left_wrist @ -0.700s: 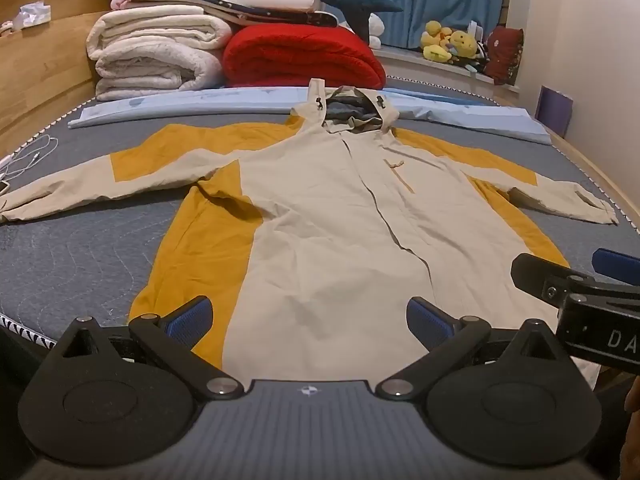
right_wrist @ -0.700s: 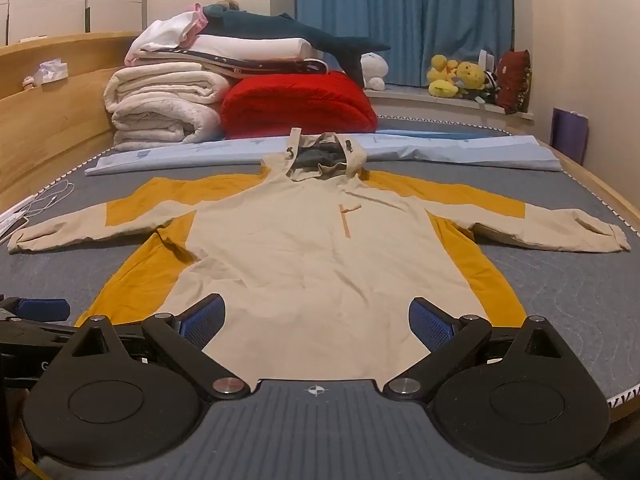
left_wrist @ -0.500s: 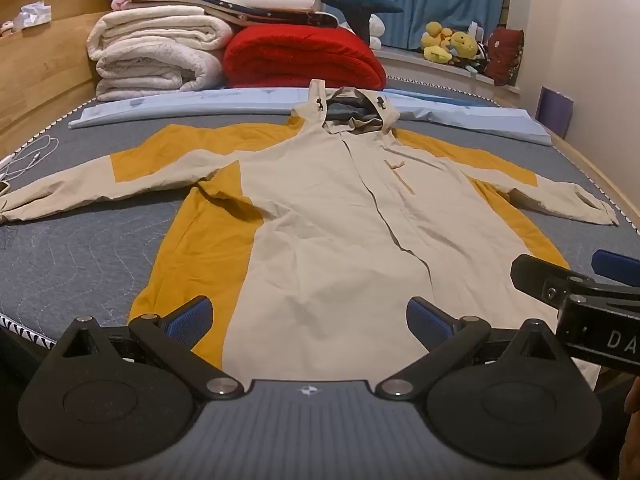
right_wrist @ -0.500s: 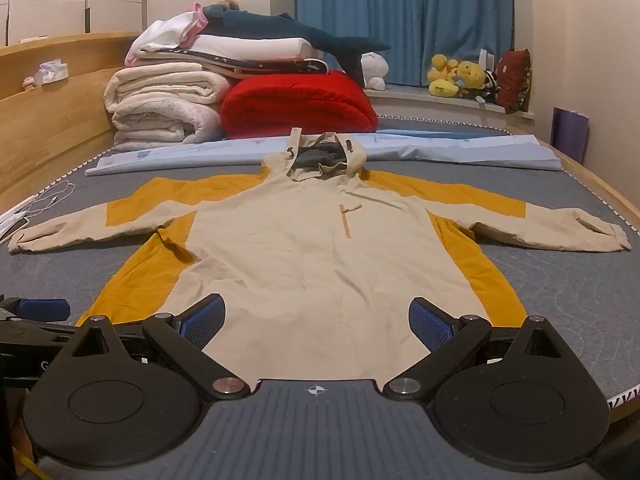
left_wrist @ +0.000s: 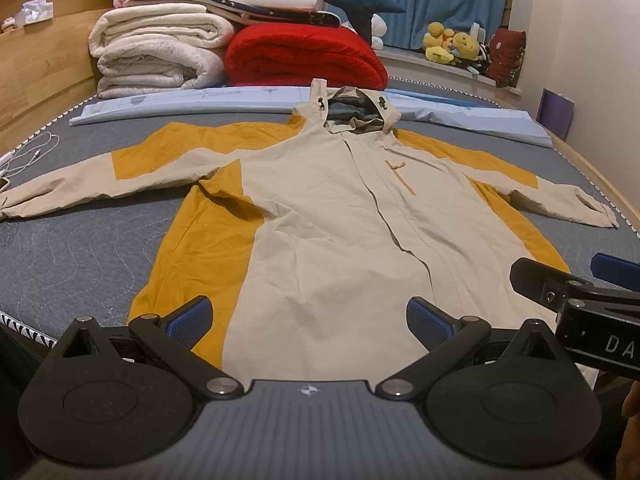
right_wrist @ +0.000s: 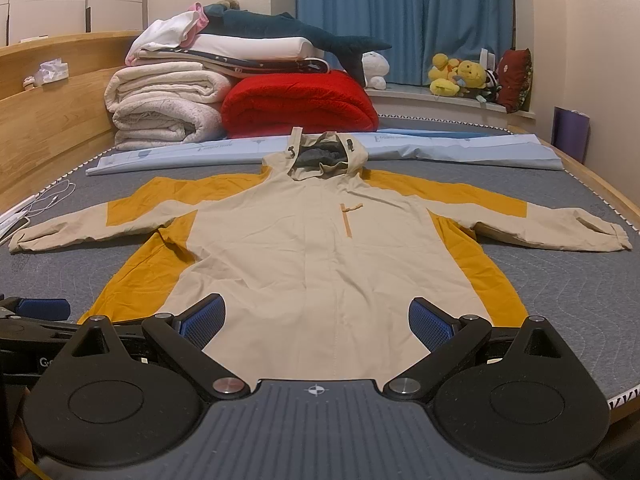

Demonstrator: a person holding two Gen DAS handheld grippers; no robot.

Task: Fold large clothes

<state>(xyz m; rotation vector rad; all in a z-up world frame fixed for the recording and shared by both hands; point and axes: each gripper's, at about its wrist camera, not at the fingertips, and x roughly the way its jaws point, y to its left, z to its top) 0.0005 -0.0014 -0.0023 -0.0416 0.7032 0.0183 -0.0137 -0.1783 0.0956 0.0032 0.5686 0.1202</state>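
A: Where's the jacket (left_wrist: 332, 232)?

B: Spread flat, front up, on the grey mattress (left_wrist: 72, 248), both sleeves stretched out to the sides, hood towards the folded blankets (right_wrist: 164, 108) and the red one (right_wrist: 296, 104).

A: And the grippers?

B: Both sit by the hem. The left gripper (left_wrist: 308, 320) has its fingers released, spread wide over the hem, gripping nothing. The right gripper (right_wrist: 318, 322) is the same: wide apart, nothing clasped.

A: Anything further out?

B: A blue curtain (right_wrist: 404, 12), and stuffed toys (right_wrist: 460, 76) on the sill.
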